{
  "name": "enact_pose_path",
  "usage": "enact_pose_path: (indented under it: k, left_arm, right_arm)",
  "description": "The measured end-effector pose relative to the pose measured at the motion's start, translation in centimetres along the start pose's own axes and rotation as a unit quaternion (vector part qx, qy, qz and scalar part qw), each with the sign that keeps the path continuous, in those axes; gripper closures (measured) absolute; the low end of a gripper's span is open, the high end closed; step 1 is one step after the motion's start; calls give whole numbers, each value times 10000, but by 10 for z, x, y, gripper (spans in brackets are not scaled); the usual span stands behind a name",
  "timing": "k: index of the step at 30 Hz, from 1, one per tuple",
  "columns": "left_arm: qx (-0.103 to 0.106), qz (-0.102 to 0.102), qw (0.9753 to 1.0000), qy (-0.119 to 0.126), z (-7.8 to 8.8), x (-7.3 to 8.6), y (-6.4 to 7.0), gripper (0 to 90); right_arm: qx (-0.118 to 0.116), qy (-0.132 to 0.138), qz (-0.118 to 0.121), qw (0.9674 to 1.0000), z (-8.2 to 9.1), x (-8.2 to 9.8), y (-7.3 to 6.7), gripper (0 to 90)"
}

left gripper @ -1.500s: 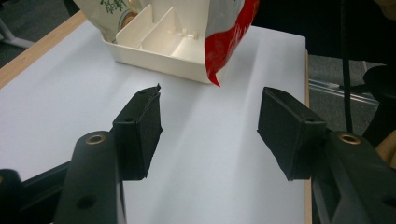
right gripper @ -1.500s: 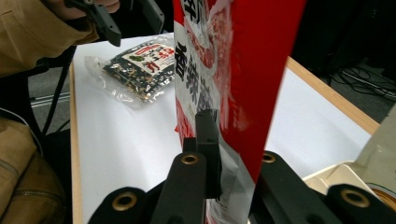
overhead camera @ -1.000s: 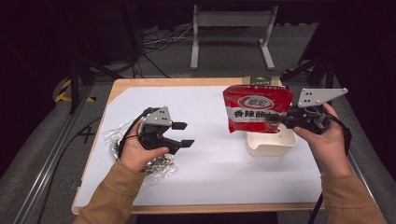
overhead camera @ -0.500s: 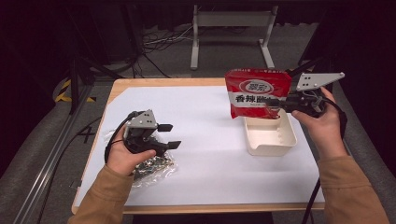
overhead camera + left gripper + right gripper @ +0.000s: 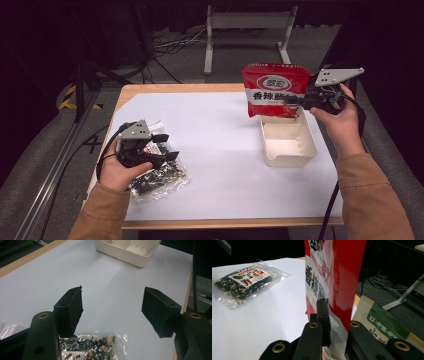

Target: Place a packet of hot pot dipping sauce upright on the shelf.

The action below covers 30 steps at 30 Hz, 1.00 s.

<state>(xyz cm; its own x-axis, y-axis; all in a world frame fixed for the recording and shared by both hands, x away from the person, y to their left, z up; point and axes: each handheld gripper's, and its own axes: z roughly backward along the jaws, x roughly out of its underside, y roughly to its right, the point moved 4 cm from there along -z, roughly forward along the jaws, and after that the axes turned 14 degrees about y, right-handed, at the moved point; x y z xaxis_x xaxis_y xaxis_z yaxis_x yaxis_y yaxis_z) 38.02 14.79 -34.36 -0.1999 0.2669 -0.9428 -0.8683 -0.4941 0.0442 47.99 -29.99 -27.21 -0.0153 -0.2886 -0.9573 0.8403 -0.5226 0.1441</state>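
My left gripper [image 5: 112,307] has drifted off the clear packet [image 5: 157,175]; its jaws have just been opening and stand wide with nothing between them, the packet under their base. My right gripper [image 5: 300,101] pinches the red bag's [image 5: 272,90] edge, upright above the tray [image 5: 287,145]. Since the earlier frame the bag has shifted right, so I judge it goes into the tray next.

A glossy red foil snack packet [image 5: 274,90], a crinkled clear plastic bag [image 5: 159,176], a matt cream plastic tray [image 5: 289,146] and matt white paper over wood are seen.
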Motion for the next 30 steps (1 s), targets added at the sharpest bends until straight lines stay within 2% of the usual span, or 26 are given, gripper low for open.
enact_pose_path:
  k: [4,11,14,17,21,23,30]
  left_arm:
    - [-91,-5,10000,27,4,3,-4,368]
    - [-220,74,9997,21,9,8,-11,352]
    - [-284,72,9996,-24,11,11,-13,374]
    - [-332,157,9993,-5,13,13,-16,375]
    - [-521,218,9984,12,16,17,-22,374]
    - [-515,287,9982,-45,17,19,-24,384]
    - [-538,324,9980,-99,19,22,-27,389]
  right_arm:
    - [109,-86,-70,9999,-1,3,10,872]
    - [214,-121,-91,9997,1,5,21,872]
    - [266,-155,-134,9994,2,8,25,872]
    - [319,-223,-184,9991,2,13,31,872]
    - [354,-245,-224,9988,2,19,37,872]
    - [373,-248,-236,9987,1,22,40,872]
    - [413,-277,-290,9983,1,32,46,872]
